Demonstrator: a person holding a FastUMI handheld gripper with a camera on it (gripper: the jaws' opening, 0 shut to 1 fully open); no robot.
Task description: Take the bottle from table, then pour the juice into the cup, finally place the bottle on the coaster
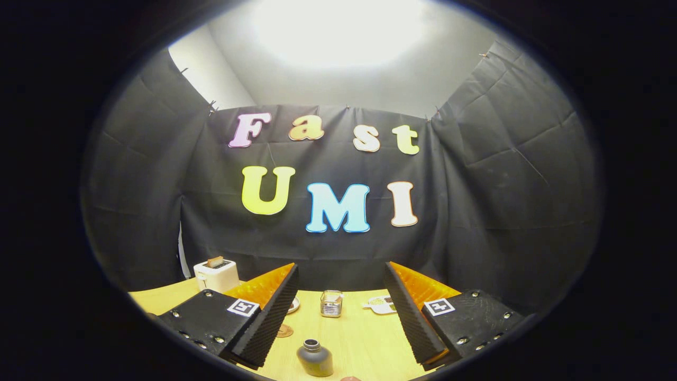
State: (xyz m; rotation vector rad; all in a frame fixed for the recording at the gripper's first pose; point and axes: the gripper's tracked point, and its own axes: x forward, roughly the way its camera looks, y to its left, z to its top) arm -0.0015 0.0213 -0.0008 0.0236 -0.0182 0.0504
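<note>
A small grey bottle (315,358) with a narrow neck stands upright on the wooden table (359,338), low between my fingers and near their bases. My gripper (341,280) is open, its fingers spread wide with nothing held. Beyond the bottle, about midway between the fingertips, stands a clear glass cup (331,303). A round brown coaster (284,330) lies on the table beside the left finger, partly hidden by it.
A white toaster (216,274) with a slice in it sits at the back left of the table. A small plate (293,305) peeks out beside the left finger. A flat white item (379,304) lies next to the right finger. Black cloth walls close in behind.
</note>
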